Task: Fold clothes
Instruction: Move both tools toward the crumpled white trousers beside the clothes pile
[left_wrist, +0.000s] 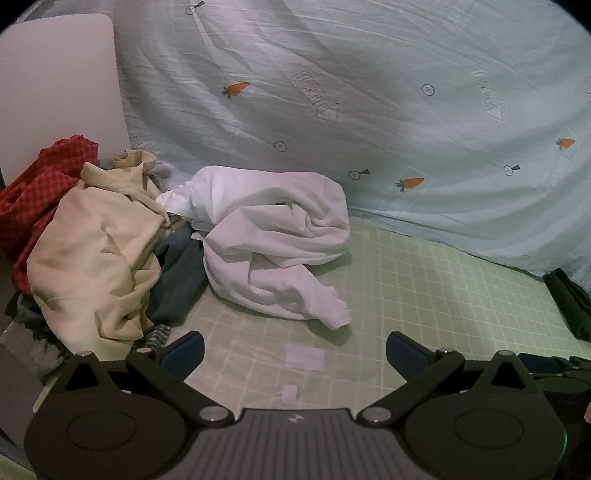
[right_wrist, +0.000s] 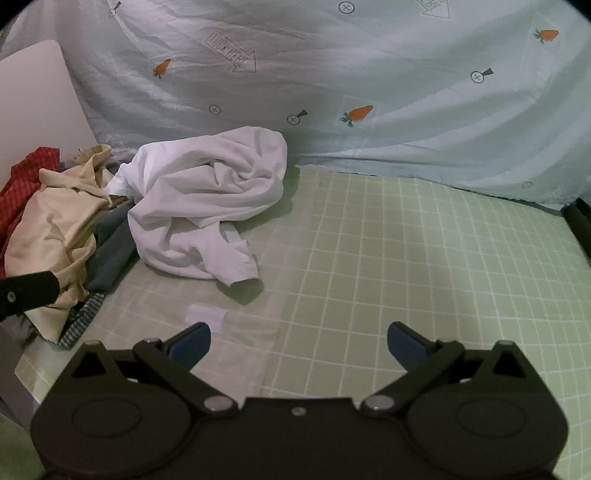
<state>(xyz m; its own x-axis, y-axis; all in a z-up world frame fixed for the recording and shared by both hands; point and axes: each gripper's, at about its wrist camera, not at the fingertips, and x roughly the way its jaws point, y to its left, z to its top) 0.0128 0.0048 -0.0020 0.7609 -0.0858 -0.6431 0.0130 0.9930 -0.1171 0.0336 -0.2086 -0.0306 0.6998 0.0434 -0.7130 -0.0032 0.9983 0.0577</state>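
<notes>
"LOOK HERE" — inside an arrow — printed on the pale blue sheet (right_wrist: 332, 55).

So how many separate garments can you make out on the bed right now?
At least 5: a crumpled white top nearest the middle, a cream garment, a red checked one behind it, dark blue-grey fabric and striped cloth beneath. More may be buried.

One white garment (left_wrist: 273, 243) sits crumpled mid-frame. At left, a heap: one cream piece (left_wrist: 96, 251), one red checked piece (left_wrist: 33, 192), one dark blue piece (left_wrist: 181, 273), one striped scrap (left_wrist: 157, 334) at the bottom. Two white labels (left_wrist: 304, 357) lie on the green bed (left_wrist: 443, 295), lower centre. Two claws (left_wrist: 295, 349), one per view.
</notes>
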